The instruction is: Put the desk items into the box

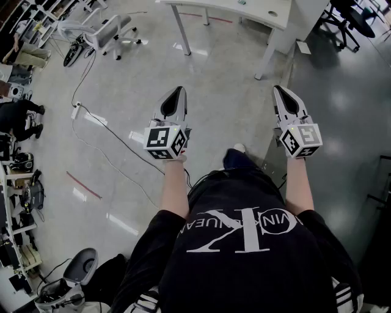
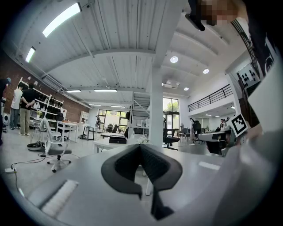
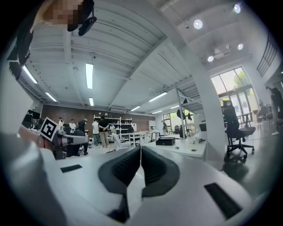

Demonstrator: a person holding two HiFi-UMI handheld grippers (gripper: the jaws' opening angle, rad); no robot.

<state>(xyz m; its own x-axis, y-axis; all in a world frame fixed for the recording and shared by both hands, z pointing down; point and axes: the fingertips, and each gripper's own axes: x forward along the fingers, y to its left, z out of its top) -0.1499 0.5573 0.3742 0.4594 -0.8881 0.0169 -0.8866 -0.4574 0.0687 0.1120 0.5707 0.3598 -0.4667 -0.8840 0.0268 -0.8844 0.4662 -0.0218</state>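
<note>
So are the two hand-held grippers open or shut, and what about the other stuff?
Left hand-held gripper: shut, empty, held in the air.
Right hand-held gripper: shut, empty, held in the air.
White desk: standing upright.
Black box: resting on that desk; open or closed, cannot tell.
Office chair: upright, nobody in it.

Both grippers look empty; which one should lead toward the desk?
Right, slightly. The left gripper and right gripper are both shut and empty, short of the desk; the right one sits nearer its corner, with the black box plain in its view.
</note>
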